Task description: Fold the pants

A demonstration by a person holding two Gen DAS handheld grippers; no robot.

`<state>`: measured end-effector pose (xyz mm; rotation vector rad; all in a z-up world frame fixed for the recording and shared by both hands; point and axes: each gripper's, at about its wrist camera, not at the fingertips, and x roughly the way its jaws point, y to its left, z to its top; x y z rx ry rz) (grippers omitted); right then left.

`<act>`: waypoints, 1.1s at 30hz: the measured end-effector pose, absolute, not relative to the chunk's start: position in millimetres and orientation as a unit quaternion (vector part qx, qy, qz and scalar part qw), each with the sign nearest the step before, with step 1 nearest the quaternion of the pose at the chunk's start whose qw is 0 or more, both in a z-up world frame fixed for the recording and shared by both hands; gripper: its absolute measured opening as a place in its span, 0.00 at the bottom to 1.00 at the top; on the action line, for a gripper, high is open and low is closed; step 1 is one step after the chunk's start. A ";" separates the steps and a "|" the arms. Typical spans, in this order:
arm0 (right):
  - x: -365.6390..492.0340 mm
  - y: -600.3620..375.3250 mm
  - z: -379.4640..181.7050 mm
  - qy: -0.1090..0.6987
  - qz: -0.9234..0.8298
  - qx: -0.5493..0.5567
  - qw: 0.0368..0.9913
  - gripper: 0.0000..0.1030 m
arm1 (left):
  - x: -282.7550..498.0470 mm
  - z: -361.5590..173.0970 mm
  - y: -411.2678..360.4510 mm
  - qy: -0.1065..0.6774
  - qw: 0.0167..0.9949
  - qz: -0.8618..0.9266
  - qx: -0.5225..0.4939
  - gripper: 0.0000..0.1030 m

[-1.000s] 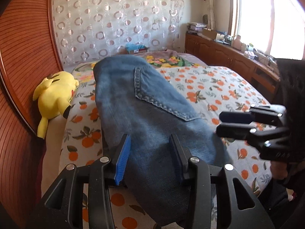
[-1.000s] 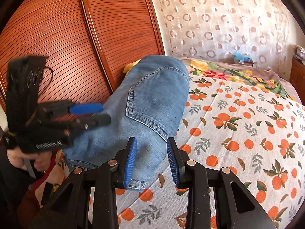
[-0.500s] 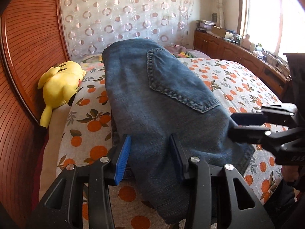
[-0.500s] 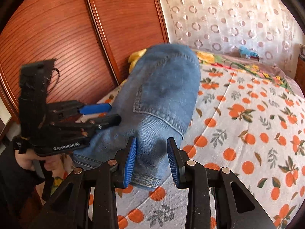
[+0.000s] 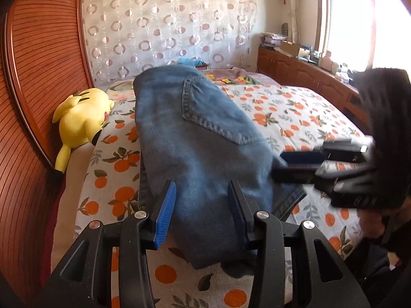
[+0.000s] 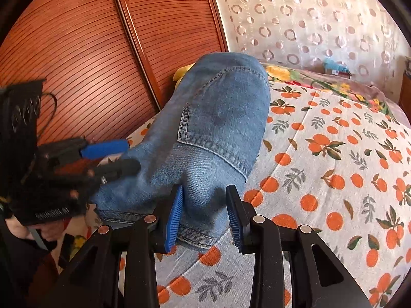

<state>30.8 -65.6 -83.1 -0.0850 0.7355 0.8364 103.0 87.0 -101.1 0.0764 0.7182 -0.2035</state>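
Sunlit window [image 5: 344, 18] only leftward; beside jeans [image 5: 200, 154], yellow plush [image 5: 82, 118].

Bright daylight from window [image 5: 344, 18], glare blown out; fisheye edges bent, dark; opposite gripper motion-blurred.

Left gripper [image 5: 201, 214] pitched downward, jaws parted, nothing pinched between the blue pads [image 5: 164, 215]. Right gripper [image 6: 204, 214] likewise angled down, jaws parted, pads clear. Each is gripped from below by a hand [image 6: 24, 229].
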 end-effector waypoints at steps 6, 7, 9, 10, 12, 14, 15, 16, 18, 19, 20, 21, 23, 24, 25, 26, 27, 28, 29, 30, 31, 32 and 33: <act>40.8 -67.4 -59.4 0.326 0.394 -0.072 0.856 0.37 | 105.5 -107.0 96.8 0.357 0.929 -0.098 0.018 0.42; 44.3 -68.2 -55.3 0.321 0.393 -0.077 0.858 0.37 | 105.9 -107.3 98.3 0.357 0.929 -0.098 0.016 0.42; 57.4 -68.8 -46.8 0.317 0.397 -0.078 0.858 0.38 | 107.3 -107.5 102.7 0.357 0.929 -0.097 0.009 0.42; 64.1 -68.0 -43.8 0.315 0.395 -0.082 0.859 0.39 | 108.0 -107.8 104.2 0.357 0.929 -0.097 0.006 0.42; 84.2 -62.6 -34.9 0.307 0.388 -0.093 0.864 0.39 | 110.4 -107.2 110.6 0.357 0.929 -0.095 -0.003 0.42; 104.3 -56.3 -28.3 0.300 0.390 -0.100 0.865 0.40 | 112.0 -107.0 115.1 0.359 0.929 -0.094 -0.010 0.42; 115.1 -51.5 -26.6 0.300 0.390 -0.102 0.865 0.40 | 113.6 -106.9 117.9 0.362 0.927 -0.094 -0.015 0.42; 126.3 -47.5 -25.5 0.301 0.390 -0.103 0.864 0.41 | 114.4 -107.2 119.8 0.364 0.926 -0.094 -0.018 0.42; 149.0 -39.4 -24.7 0.303 0.390 -0.103 0.863 0.41 | 113.6 -107.2 122.7 0.366 0.925 -0.094 -0.025 0.42; 158.7 -35.6 -24.9 0.303 0.388 -0.105 0.864 0.42 | 111.4 -107.2 123.4 0.367 0.925 -0.095 -0.026 0.42; 168.2 -31.1 -26.3 0.303 0.386 -0.107 0.865 0.43 | 109.4 -107.3 124.1 0.367 0.925 -0.095 -0.027 0.42; 176.4 -27.6 -27.9 0.304 0.385 -0.109 0.865 0.43 | 107.4 -107.6 125.1 0.367 0.925 -0.096 -0.030 0.42; 191.0 -17.3 -33.0 0.306 0.388 -0.118 0.861 0.46 | 104.5 -109.4 127.8 0.370 0.923 -0.098 -0.044 0.42; 196.5 -14.0 -36.7 0.309 0.389 -0.124 0.859 0.46 | 103.6 -110.6 128.3 0.371 0.922 -0.102 -0.052 0.42; 202.6 -10.6 -40.1 0.313 0.389 -0.128 0.857 0.48 | 103.2 -112.3 128.5 0.373 0.920 -0.106 -0.056 0.42; 207.6 -7.5 -42.4 0.317 0.392 -0.128 0.854 0.49 | 103.4 -114.4 128.4 0.376 0.918 -0.110 -0.061 0.42; 211.3 -5.9 -44.6 0.323 0.396 -0.124 0.851 0.49 | 104.1 -116.8 128.4 0.380 0.916 -0.111 -0.064 0.42; 213.8 -7.6 -46.6 0.328 0.400 -0.118 0.847 0.50 | 105.5 -117.8 128.6 0.384 0.914 -0.111 -0.069 0.42; 216.4 -6.5 -47.0 0.332 0.403 -0.113 0.845 0.51 | 106.0 -120.1 129.2 0.388 0.911 -0.114 -0.075 0.42; 217.6 -7.9 -47.6 0.335 0.404 -0.109 0.844 0.52 | 106.5 -121.3 128.9 0.391 0.910 -0.117 -0.078 0.39; 218.3 -8.8 -48.1 0.338 0.405 -0.107 0.843 0.54 | 106.9 -122.1 127.8 0.392 0.908 -0.124 -0.081 0.32; 220.3 -8.6 -47.9 0.341 0.405 -0.105 0.842 0.55 | 106.5 -123.0 125.9 0.393 0.906 -0.132 -0.080 0.28; 223.1 -8.3 -47.4 0.343 0.405 -0.104 0.841 0.55 | 106.7 -122.4 124.3 0.394 0.905 -0.138 -0.080 0.19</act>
